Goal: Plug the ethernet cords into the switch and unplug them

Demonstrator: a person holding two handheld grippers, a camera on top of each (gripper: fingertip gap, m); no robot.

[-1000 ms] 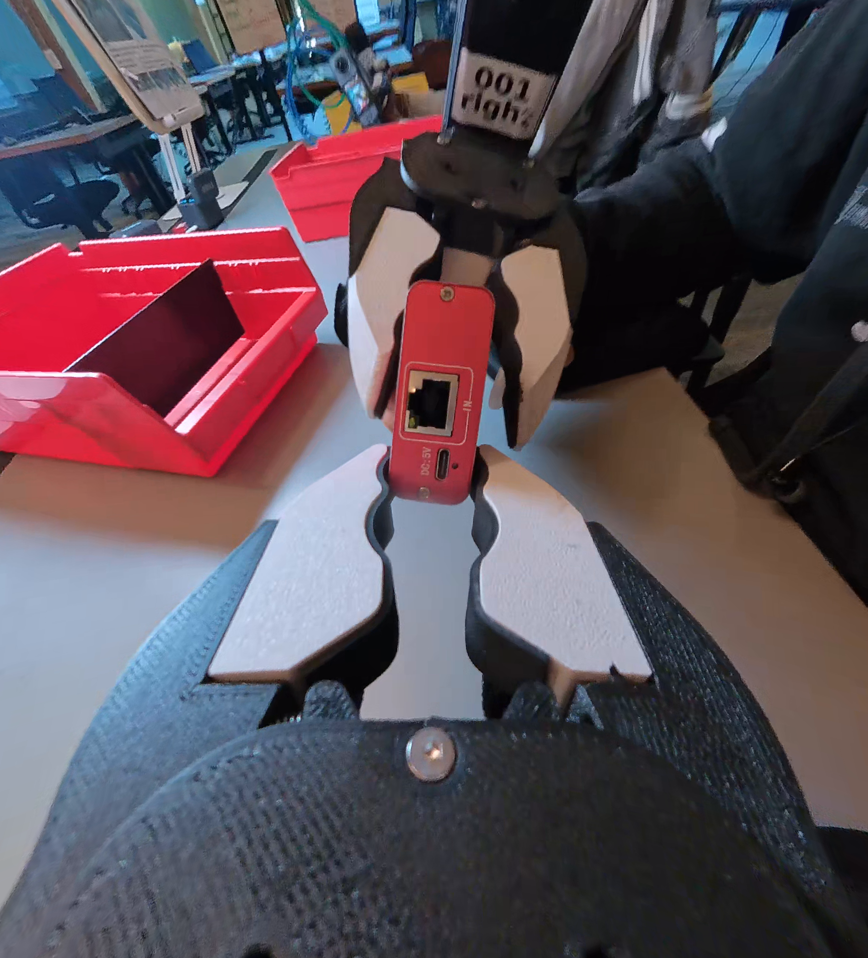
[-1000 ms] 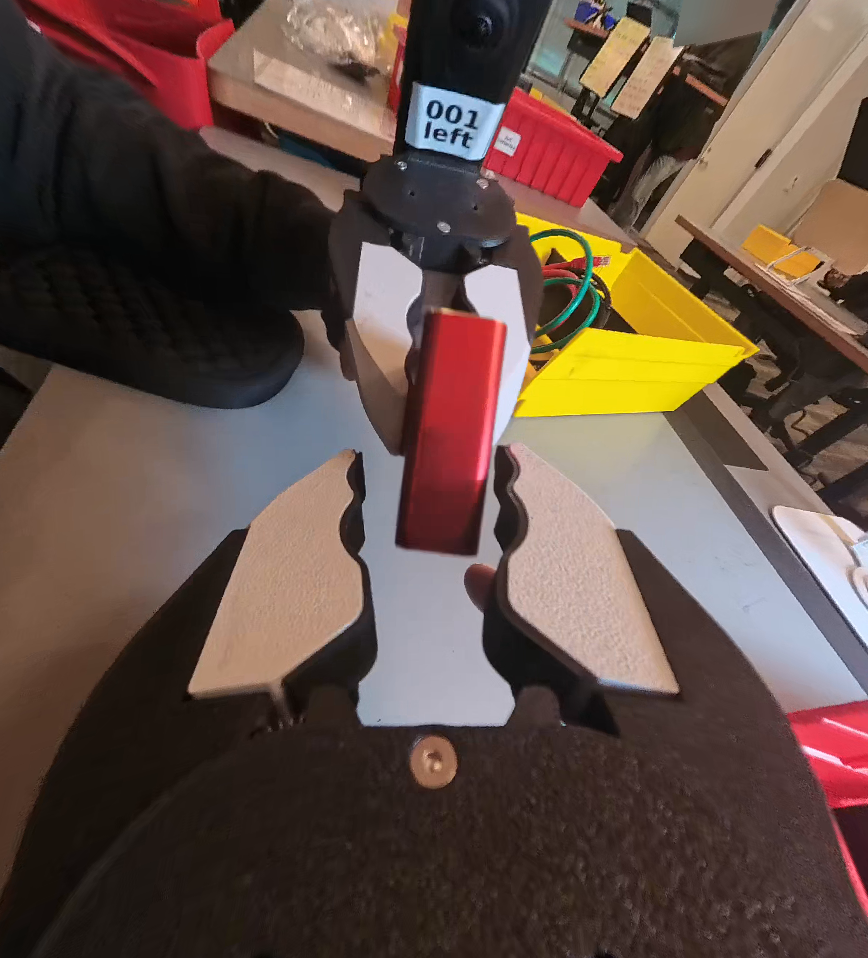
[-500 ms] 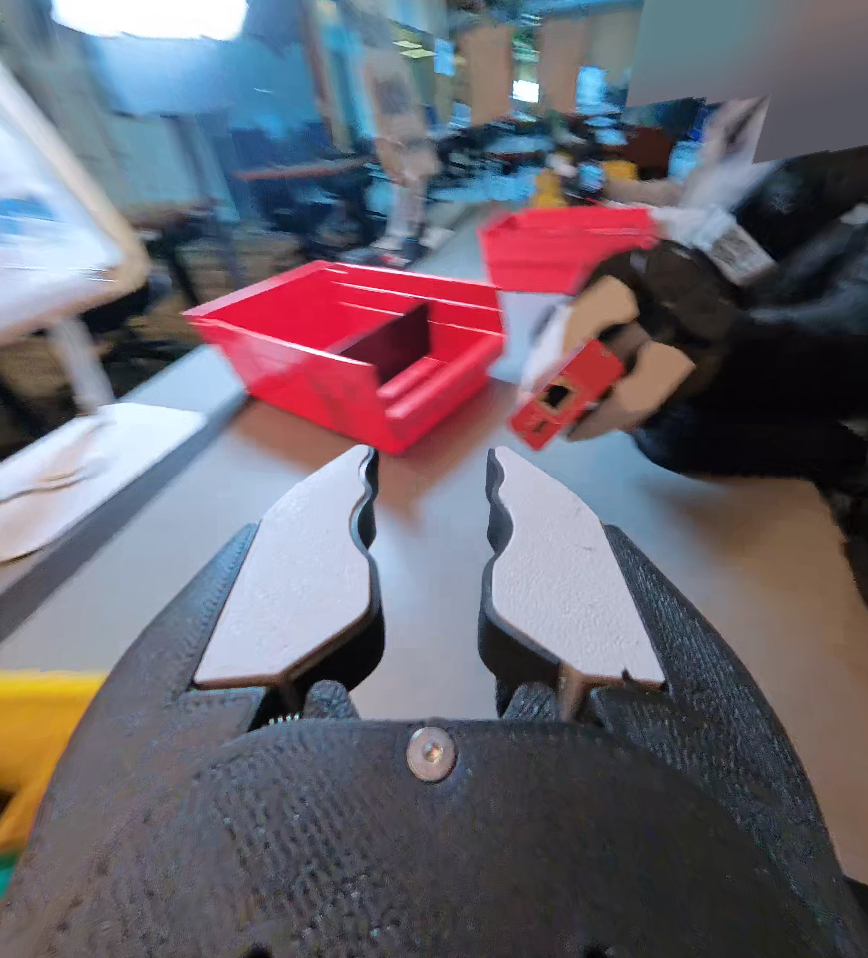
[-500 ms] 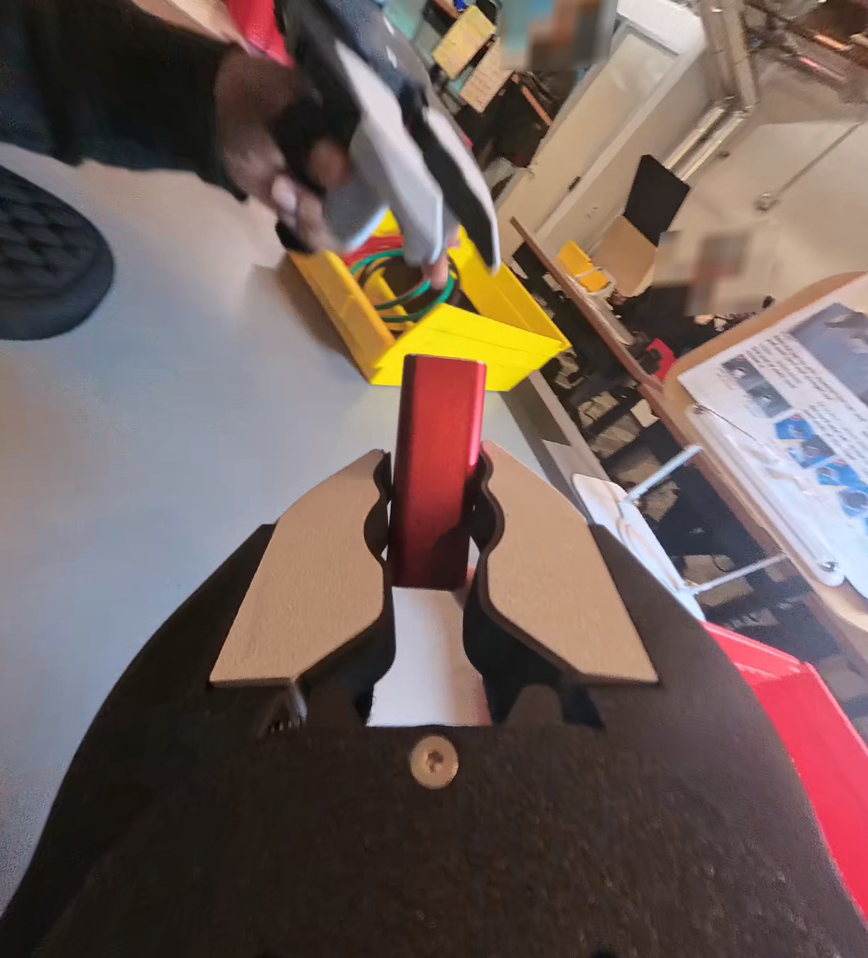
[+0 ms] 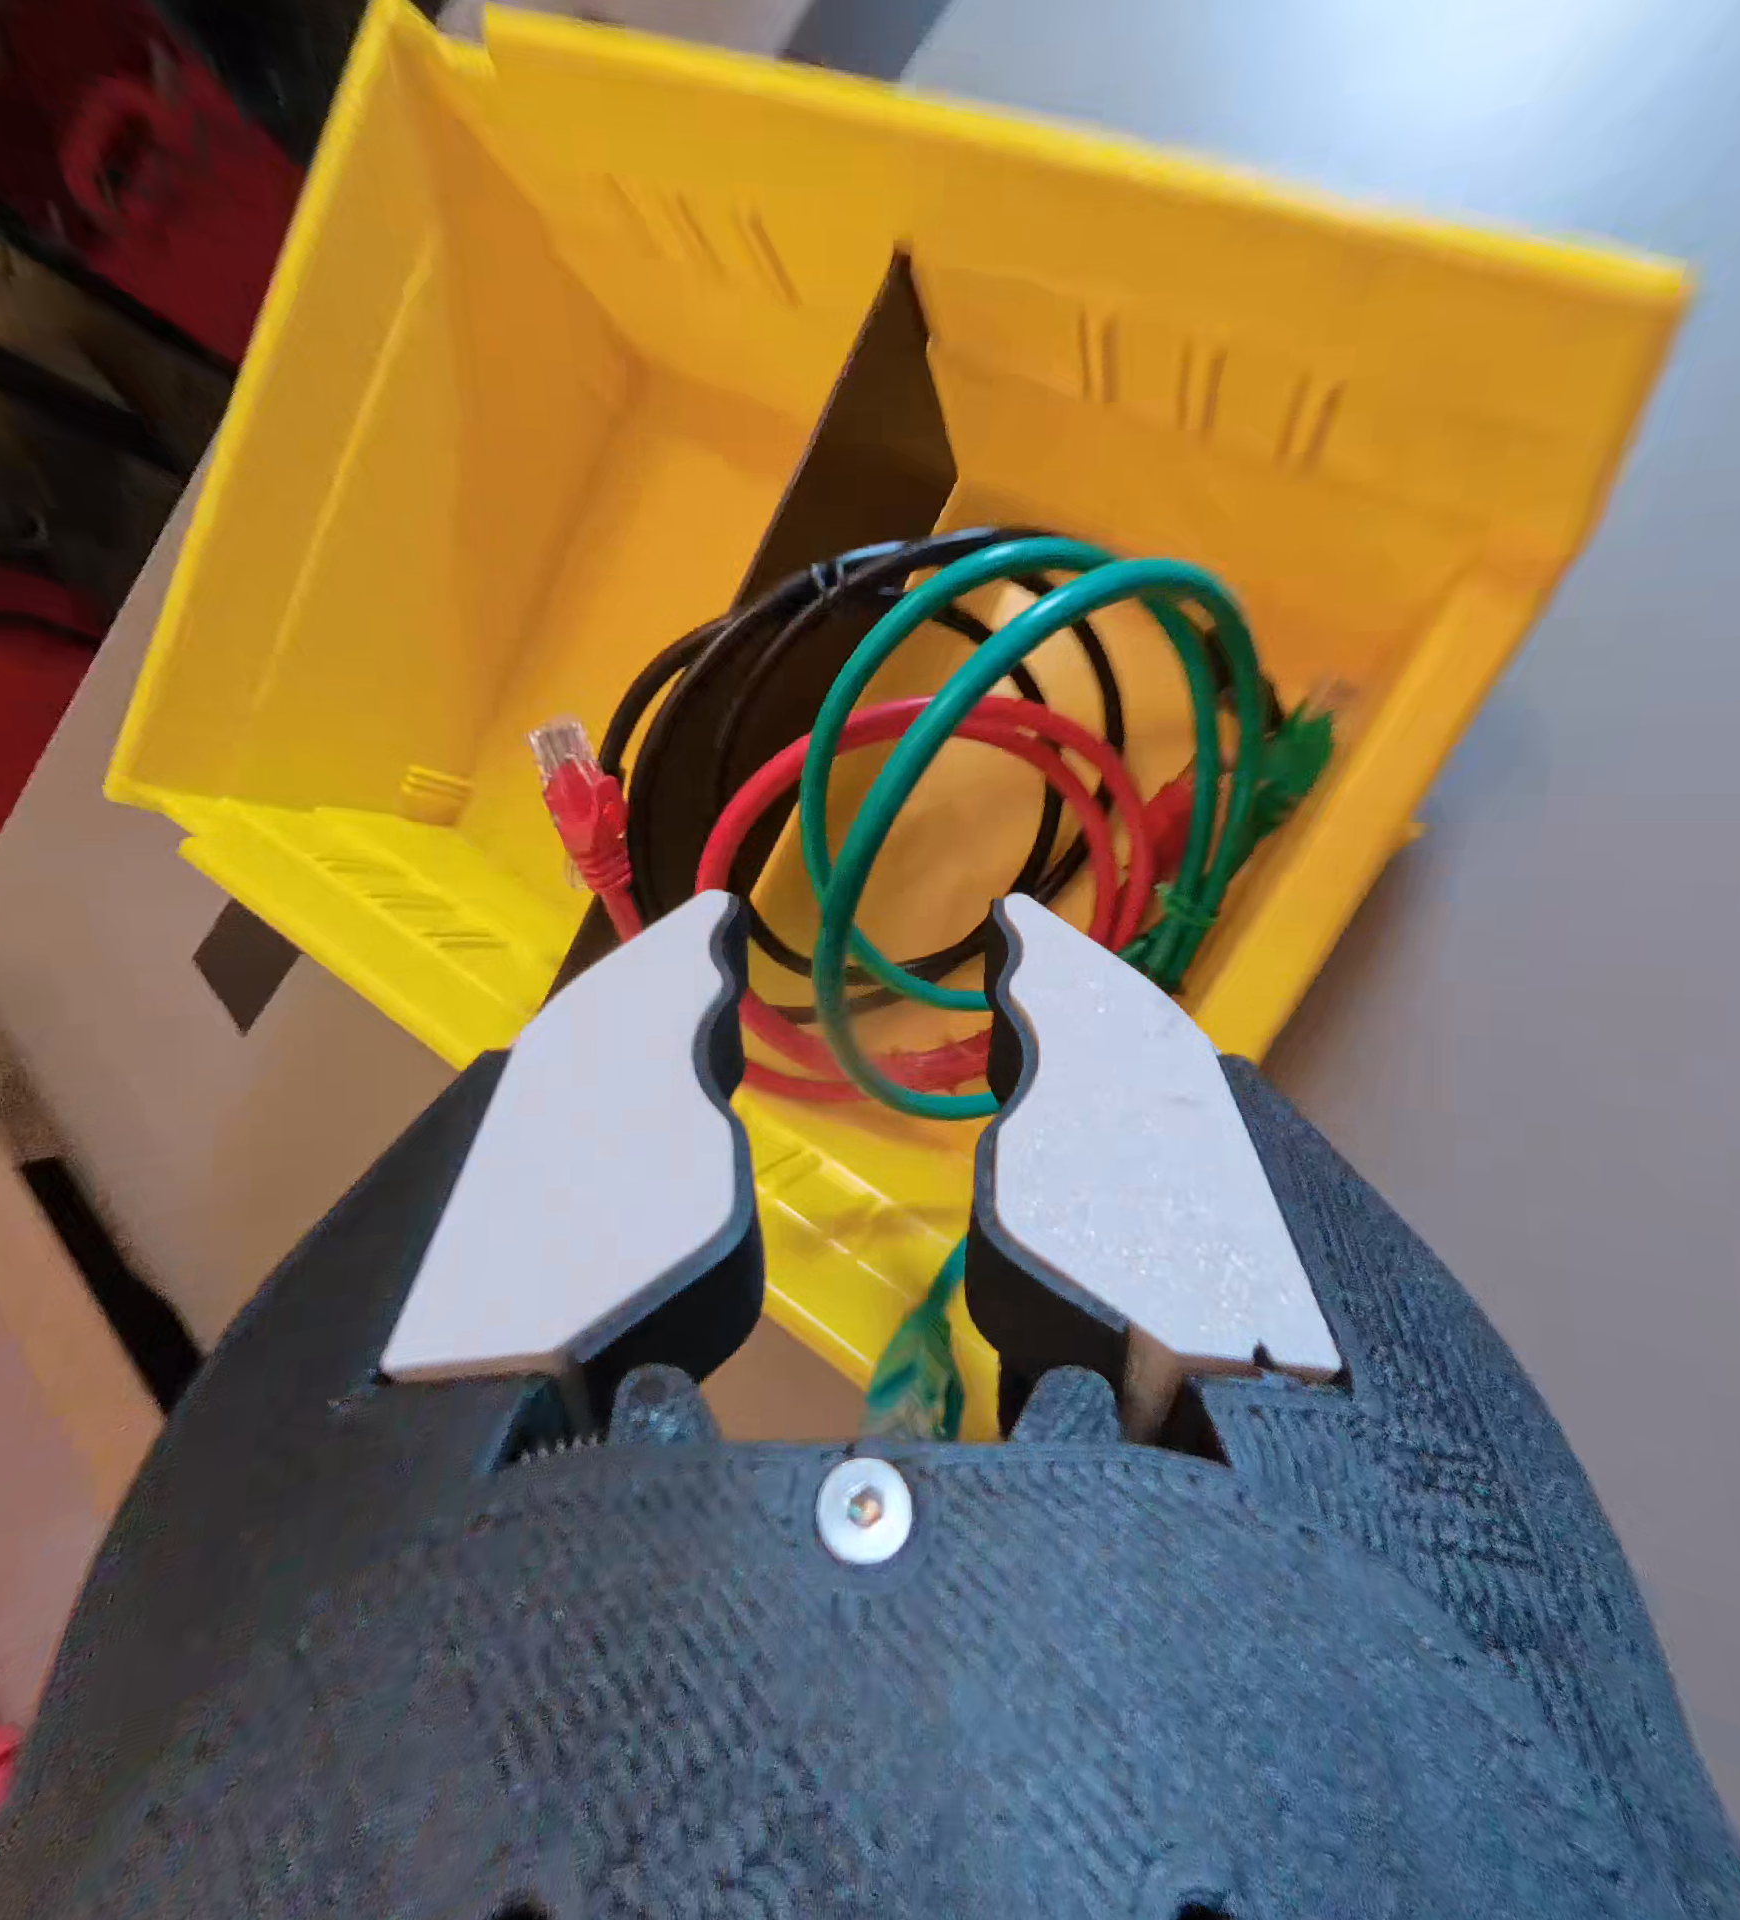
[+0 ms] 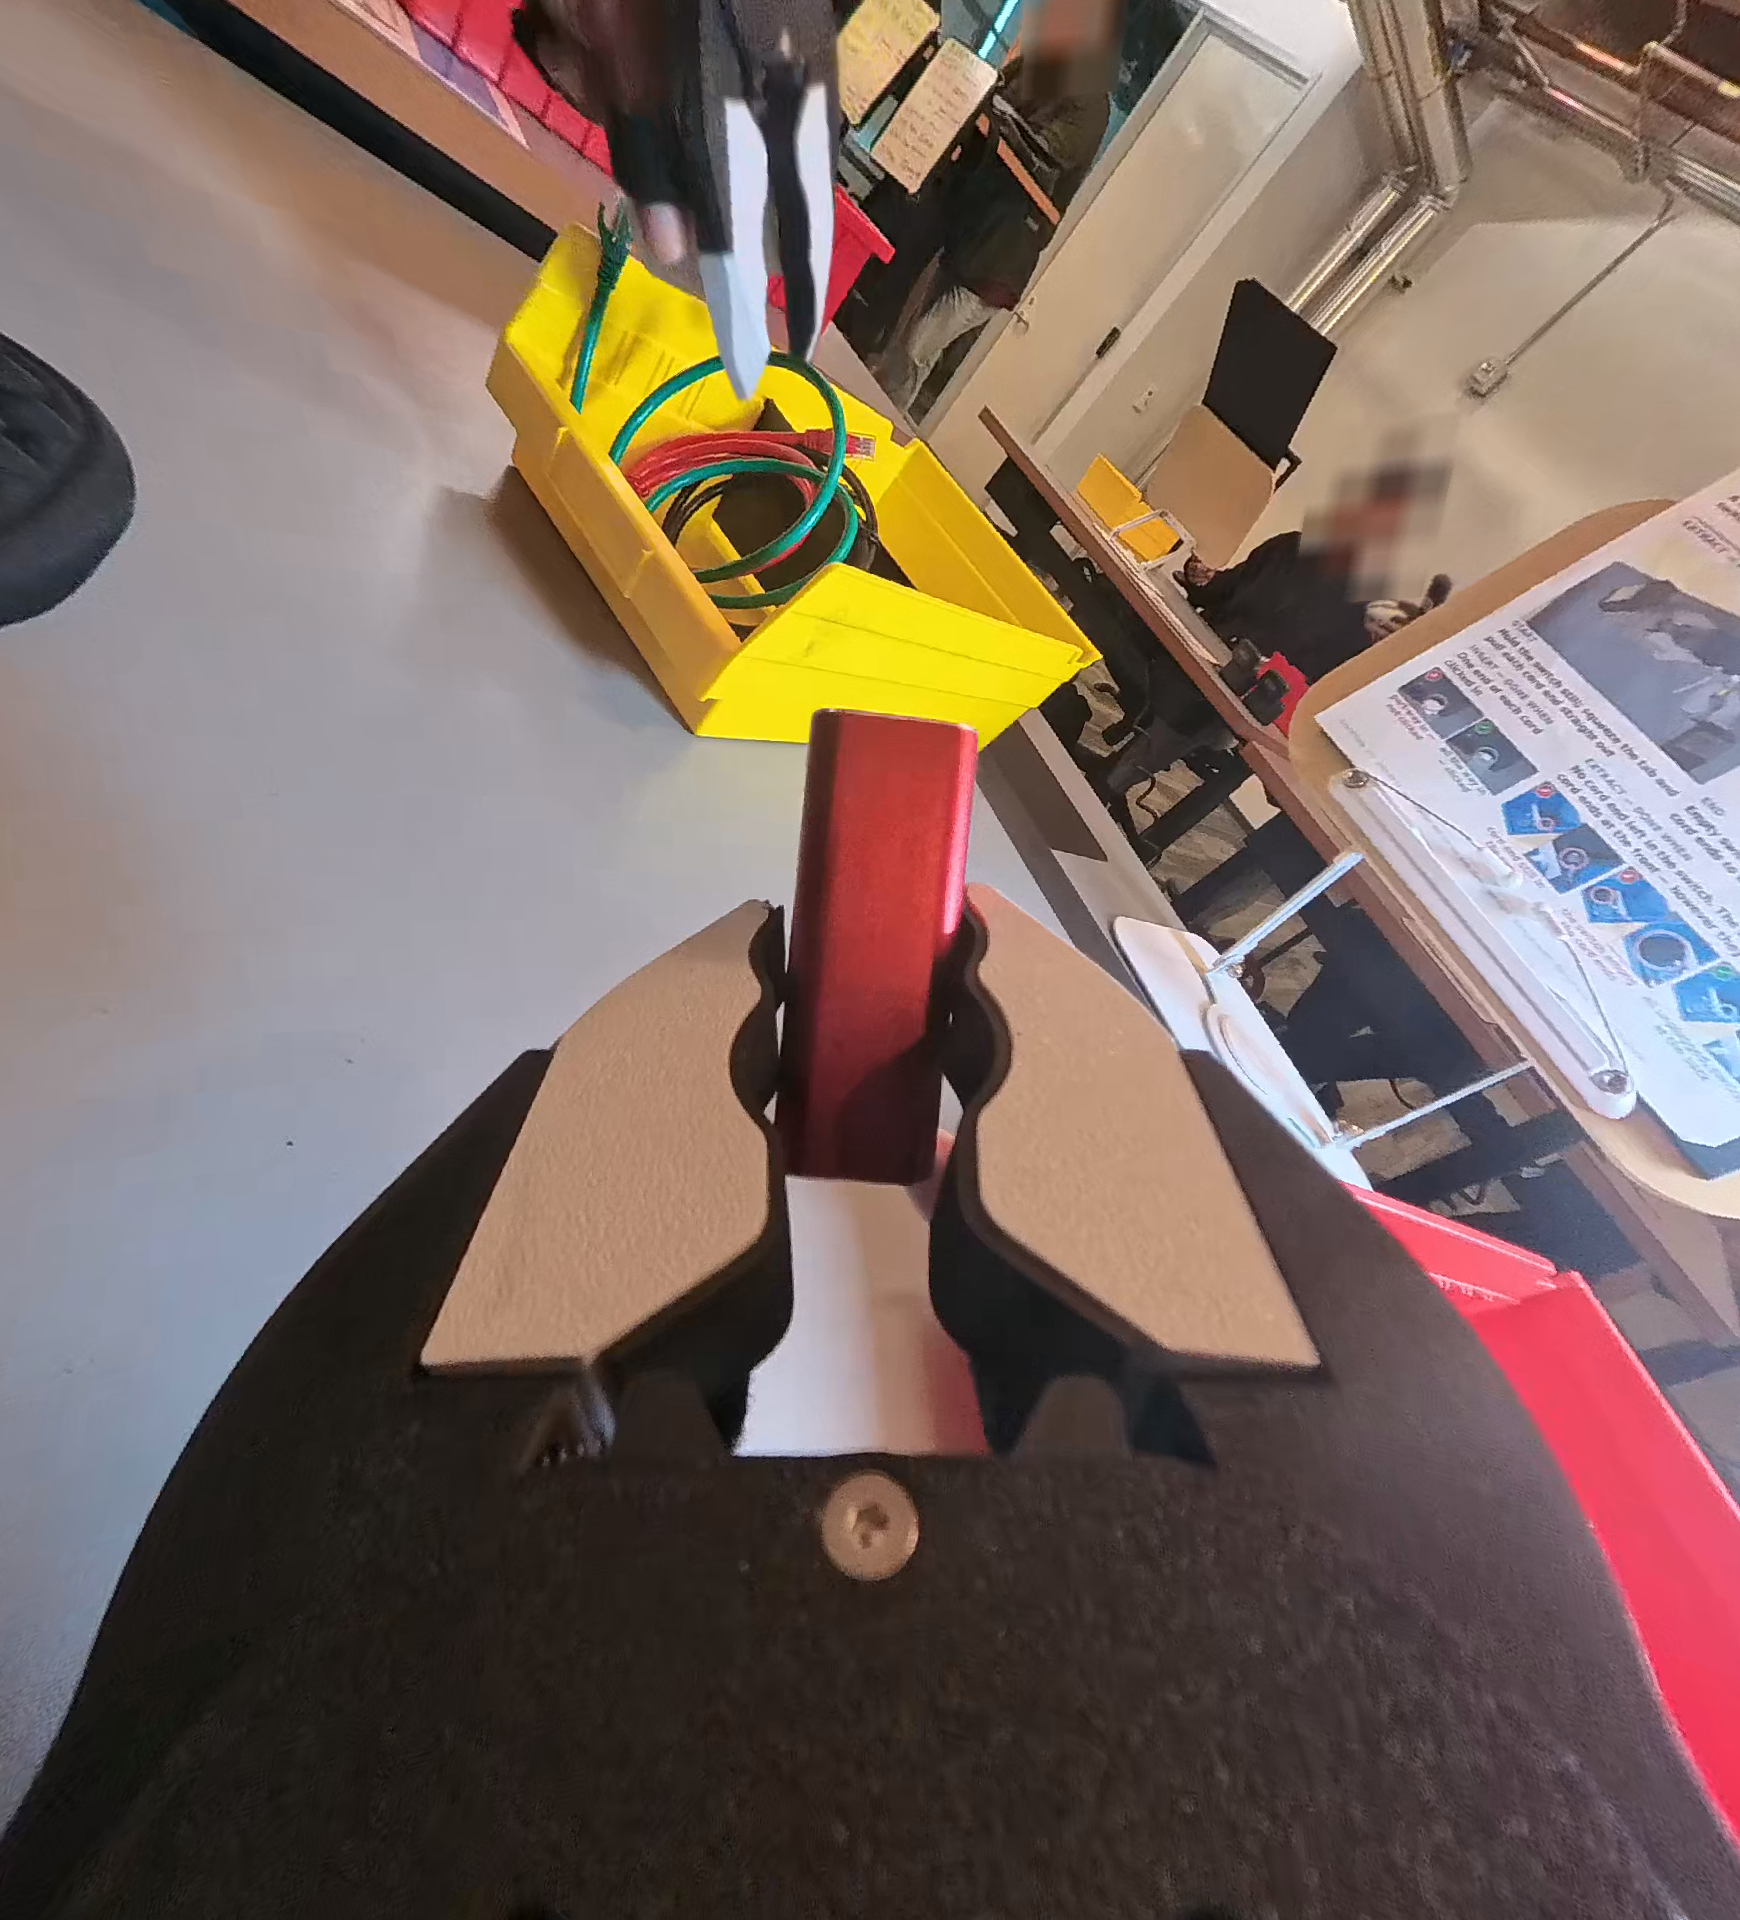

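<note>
Two grippers split: my right gripper (image 6: 871, 1029) now clamps red switch (image 6: 881, 935) alone; my left gripper (image 5: 861, 997), gaping, empty, swung over yellow bin (image 5: 492, 436) above cords (image 5: 949, 790). Next, likely grab plug.

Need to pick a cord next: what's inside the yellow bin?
The yellow bin holds coiled green, red and black ethernet cords beside a black divider. The bin floor beneath the coils is mostly hidden.
</note>
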